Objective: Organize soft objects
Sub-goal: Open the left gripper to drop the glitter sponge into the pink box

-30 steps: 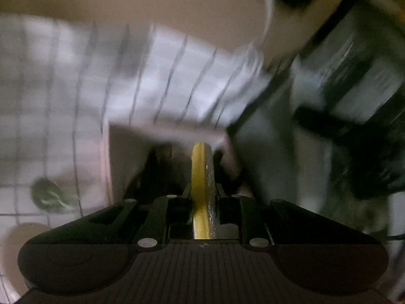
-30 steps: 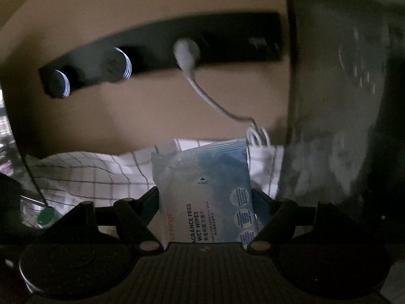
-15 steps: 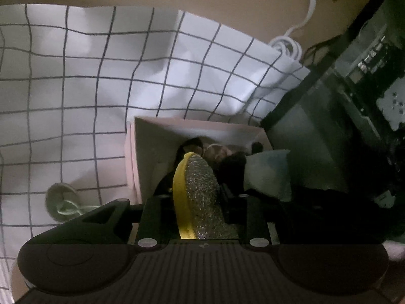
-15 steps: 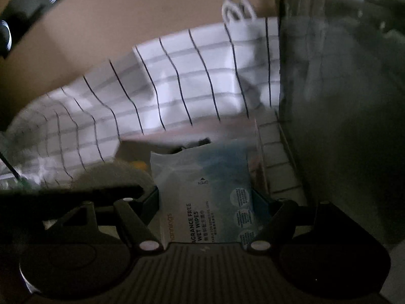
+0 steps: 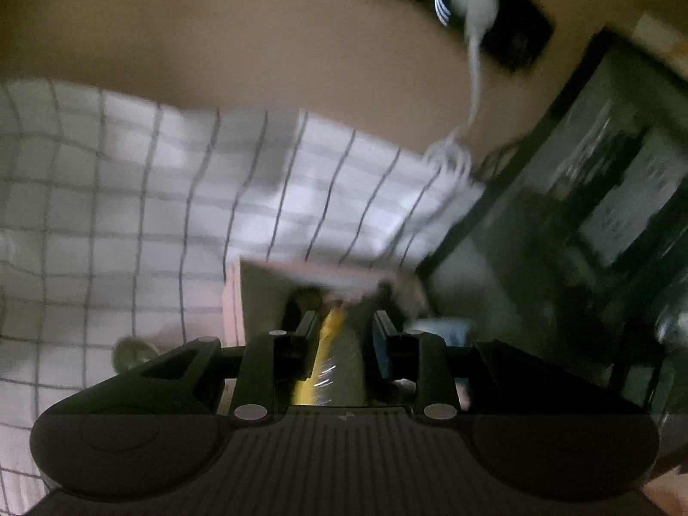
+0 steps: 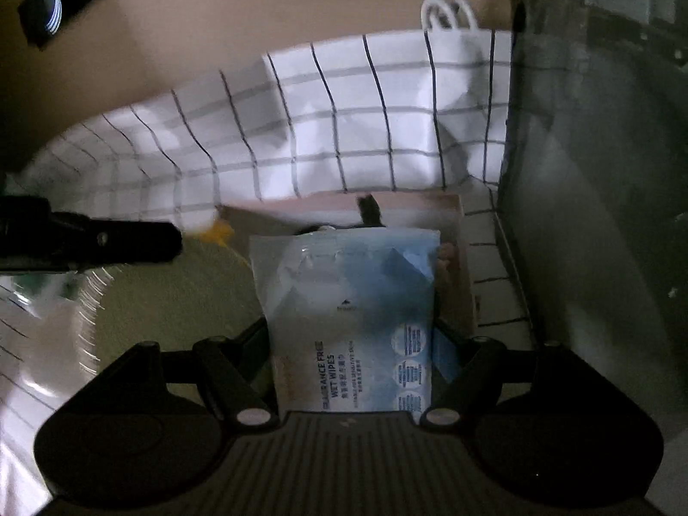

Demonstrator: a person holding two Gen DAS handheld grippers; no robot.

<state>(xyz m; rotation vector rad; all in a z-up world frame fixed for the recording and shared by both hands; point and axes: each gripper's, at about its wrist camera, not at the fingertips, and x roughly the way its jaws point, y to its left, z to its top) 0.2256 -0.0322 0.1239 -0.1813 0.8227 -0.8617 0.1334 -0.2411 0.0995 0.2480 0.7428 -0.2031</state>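
Observation:
A pink cardboard box (image 5: pixel 234 301) (image 6: pixel 408 202) sits on the checked cloth with dark things in it. My left gripper (image 5: pixel 344 322) hangs over the box with its jaws a little apart. A yellow sponge (image 5: pixel 329 335) with a glittery scouring face stands loose between the fingers, streaked by motion. In the right wrist view a left finger (image 6: pixel 129 236) reaches in from the left above the sponge (image 6: pixel 172 301). My right gripper (image 6: pixel 350 327) is shut on a blue and white pack of wet wipes (image 6: pixel 348 284), held just over the box's right half. The pack (image 5: pixel 445 333) shows beside the left fingers.
A white checked cloth (image 5: pixel 129 215) (image 6: pixel 344 129) covers the table up to a beige wall. A coiled white cable (image 5: pixel 447 159) (image 6: pixel 447 13) lies at the back. A dark glass-fronted appliance (image 5: pixel 580 215) (image 6: pixel 602 172) stands close on the right. A small green round thing (image 5: pixel 133 350) lies left of the box.
The left jaws widened, and the sponge went from squeezed thin to leaning loose; the left gripper then pulled up and back. The right gripper came down with the wipes over the box.

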